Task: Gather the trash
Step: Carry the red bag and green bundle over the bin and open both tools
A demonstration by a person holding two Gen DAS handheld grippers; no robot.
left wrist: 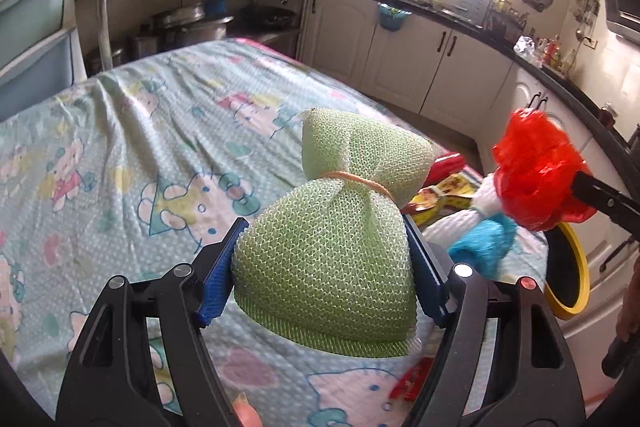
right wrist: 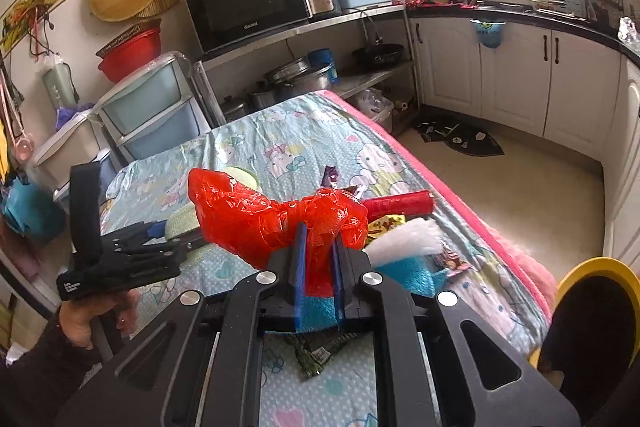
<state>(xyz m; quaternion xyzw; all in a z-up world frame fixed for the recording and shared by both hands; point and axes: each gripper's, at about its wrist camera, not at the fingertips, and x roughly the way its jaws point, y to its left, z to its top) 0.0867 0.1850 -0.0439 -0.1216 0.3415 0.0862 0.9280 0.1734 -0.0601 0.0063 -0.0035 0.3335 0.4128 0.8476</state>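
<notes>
My left gripper [left wrist: 324,239] is shut on a green foam net bundle [left wrist: 332,251] tied with a rubber band, held above the table [left wrist: 120,147]. My right gripper [right wrist: 318,235] is shut on a crumpled red plastic bag [right wrist: 256,219], lifted above the table; the bag also shows in the left wrist view [left wrist: 536,171]. A white and blue foam net [right wrist: 404,247], a red wrapper [right wrist: 400,203], yellow wrappers [right wrist: 384,225] and a green wrapper [right wrist: 316,355] lie on the cloth below. The left gripper shows in the right wrist view [right wrist: 160,231] at the left.
A yellow-rimmed black bin [right wrist: 592,327] stands at the table's right edge, also in the left wrist view [left wrist: 570,275]. White cabinets [right wrist: 516,75] run along the right. A shelf with a microwave [right wrist: 248,5] and pots stands behind the table. Blue drawers [right wrist: 152,107] stand at the left.
</notes>
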